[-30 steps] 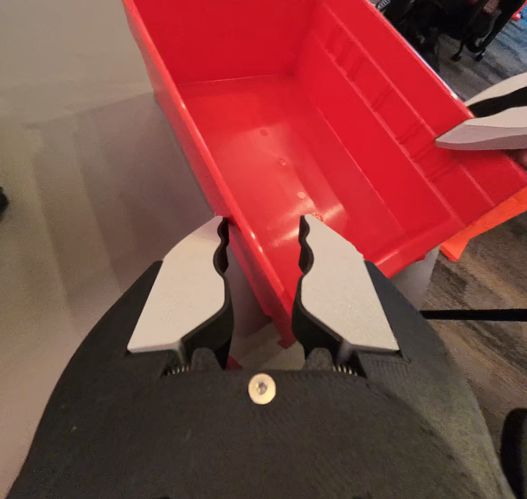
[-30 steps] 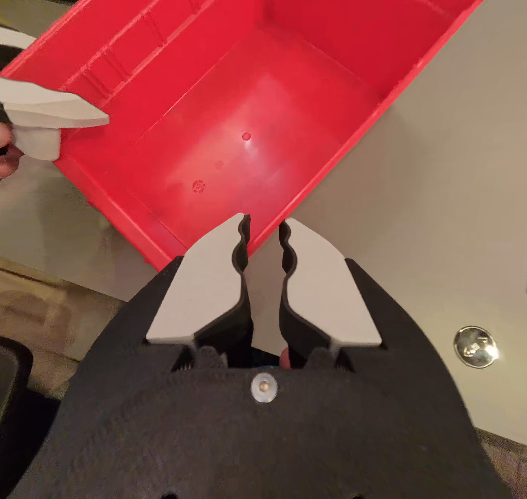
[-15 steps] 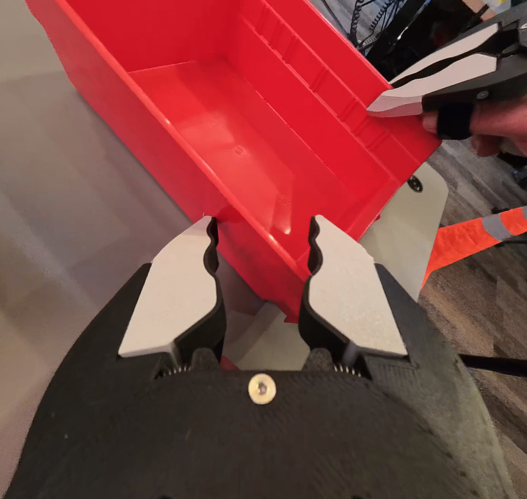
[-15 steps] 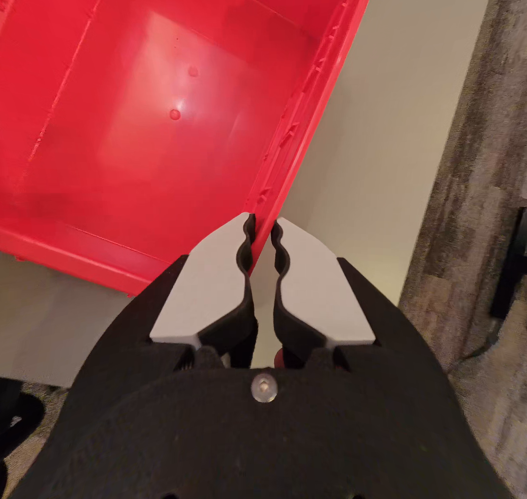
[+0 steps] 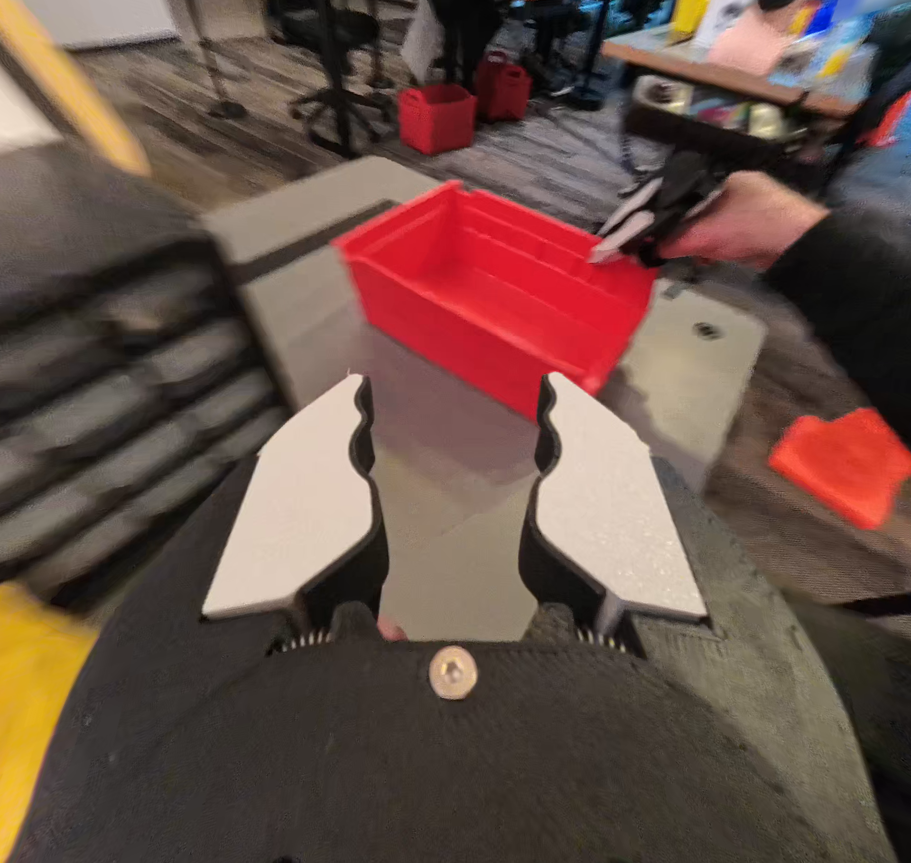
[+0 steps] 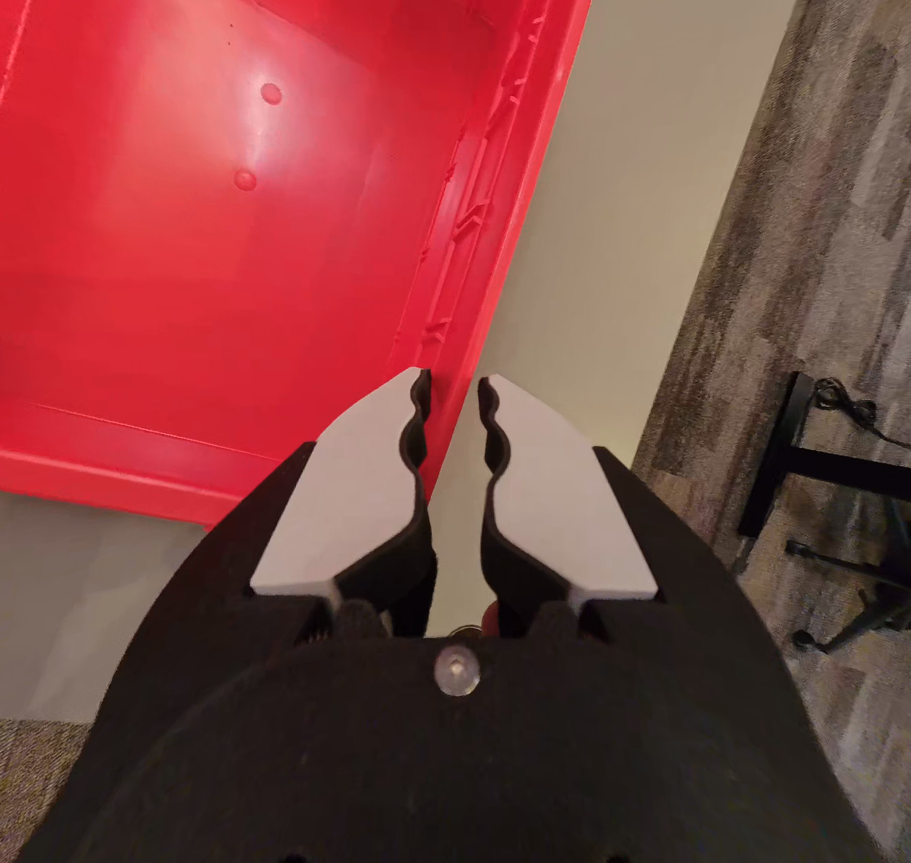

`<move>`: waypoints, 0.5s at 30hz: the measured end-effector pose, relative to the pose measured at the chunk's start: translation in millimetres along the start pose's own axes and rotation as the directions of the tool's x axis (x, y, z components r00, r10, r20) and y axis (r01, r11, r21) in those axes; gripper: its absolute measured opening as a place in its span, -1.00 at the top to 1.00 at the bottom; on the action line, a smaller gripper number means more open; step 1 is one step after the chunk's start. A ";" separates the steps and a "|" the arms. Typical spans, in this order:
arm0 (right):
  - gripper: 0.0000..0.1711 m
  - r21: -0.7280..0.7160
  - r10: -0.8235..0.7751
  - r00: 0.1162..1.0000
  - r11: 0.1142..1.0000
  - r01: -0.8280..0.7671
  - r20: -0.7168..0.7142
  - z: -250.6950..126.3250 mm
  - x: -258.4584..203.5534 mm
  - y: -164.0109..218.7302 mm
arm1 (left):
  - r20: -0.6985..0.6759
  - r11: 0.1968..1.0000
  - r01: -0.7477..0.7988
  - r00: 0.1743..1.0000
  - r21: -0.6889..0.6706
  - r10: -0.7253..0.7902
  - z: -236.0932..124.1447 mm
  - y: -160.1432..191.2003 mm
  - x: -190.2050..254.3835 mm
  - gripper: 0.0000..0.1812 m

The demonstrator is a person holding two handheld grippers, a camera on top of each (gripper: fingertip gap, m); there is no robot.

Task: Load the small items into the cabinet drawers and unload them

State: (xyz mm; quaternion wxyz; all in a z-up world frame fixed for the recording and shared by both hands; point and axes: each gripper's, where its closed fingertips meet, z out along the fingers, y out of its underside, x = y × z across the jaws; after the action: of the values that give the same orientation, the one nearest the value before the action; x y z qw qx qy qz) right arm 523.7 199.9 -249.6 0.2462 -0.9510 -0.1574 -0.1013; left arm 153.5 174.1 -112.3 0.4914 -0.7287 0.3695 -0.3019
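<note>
An empty red bin (image 5: 473, 326) stands on the grey table (image 5: 443, 543). My left gripper (image 5: 453, 385) is open and empty, held back from the bin's near corner. My right gripper (image 6: 454, 375) straddles the bin's (image 6: 197, 198) right wall near a corner. Its jaws are slightly apart: the left finger (image 6: 374, 445) is against the wall's inside, and bare table shows between the wall and the right finger. It also shows at the bin's far right rim in the left wrist view (image 5: 606, 252). A grey cabinet with dark drawers (image 5: 123, 395) stands at the left, blurred. No small items are in view.
The table edge (image 6: 616, 149) runs just right of the bin, with floor beyond it. An orange object (image 5: 843, 464) lies low at the right. Two red bins (image 5: 436, 117), chairs and desks stand farther back. A black stand (image 6: 788, 459) is on the floor. About 40 centimetres separates my left fingertips from my right.
My left gripper has opened wider and pulled well back from the bin, bringing the cabinet into view. My right gripper's jaws have parted a little on the bin wall.
</note>
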 end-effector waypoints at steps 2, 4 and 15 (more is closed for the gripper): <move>0.66 -0.012 -0.014 0.999 1.000 0.014 -0.051 -4.0 4.2 2.5 | 0.182 0.989 -0.127 0.973 -0.077 0.139 -57.0 1.4 -62.5 0.33; 0.62 -0.018 -0.031 0.994 0.999 0.029 -0.104 -11.5 7.1 4.3 | 0.368 0.950 -0.180 0.890 -0.255 0.268 -119.0 22.2 -136.2 0.36; 0.80 -0.050 0.008 0.999 0.999 -0.009 -0.039 -9.8 -14.4 27.8 | 0.589 0.774 0.256 0.788 -0.579 0.180 -271.3 196.4 -303.4 0.57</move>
State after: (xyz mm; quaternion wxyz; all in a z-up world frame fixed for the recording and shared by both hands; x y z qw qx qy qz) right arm 518.9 168.3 -257.2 0.2255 -0.9554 -0.1460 -0.1224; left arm -277.1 245.8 -229.2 0.3037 -0.9150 0.2523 0.0833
